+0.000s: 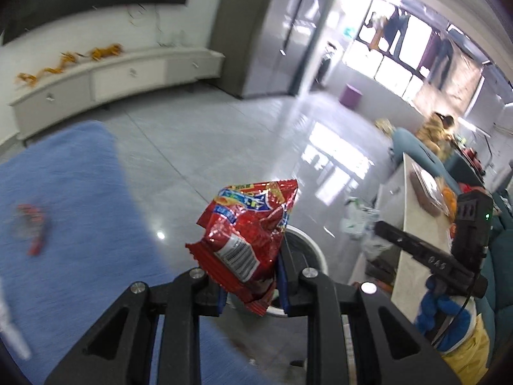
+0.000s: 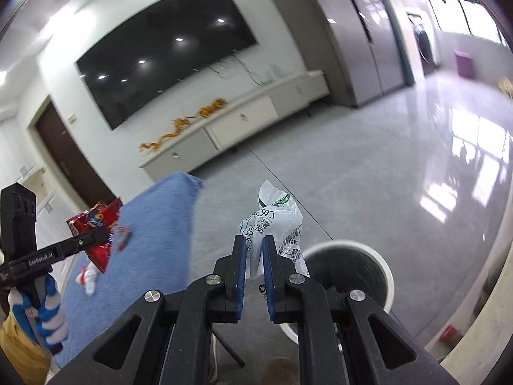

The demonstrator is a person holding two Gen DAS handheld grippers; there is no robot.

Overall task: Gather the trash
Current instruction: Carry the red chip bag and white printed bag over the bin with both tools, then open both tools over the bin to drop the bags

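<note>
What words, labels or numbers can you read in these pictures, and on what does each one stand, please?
"GenRobot.AI": on the side of the left gripper, seen from the right wrist camera.
"100%": partly readable on the white wrapper held in the right gripper; its Chinese print and green badge are too distorted to read.
Red snack bag: barcode and blue label too blurred to read.
White marks on the right gripper's side, in the left view: illegible.

Strong daylight pours through the windows, blowing them out and laying white glare across the glossy floor. Ceiling lights reflect in the dark screen. Motion blur smears the blue cloth; fisheye edges bend and darken.
</note>
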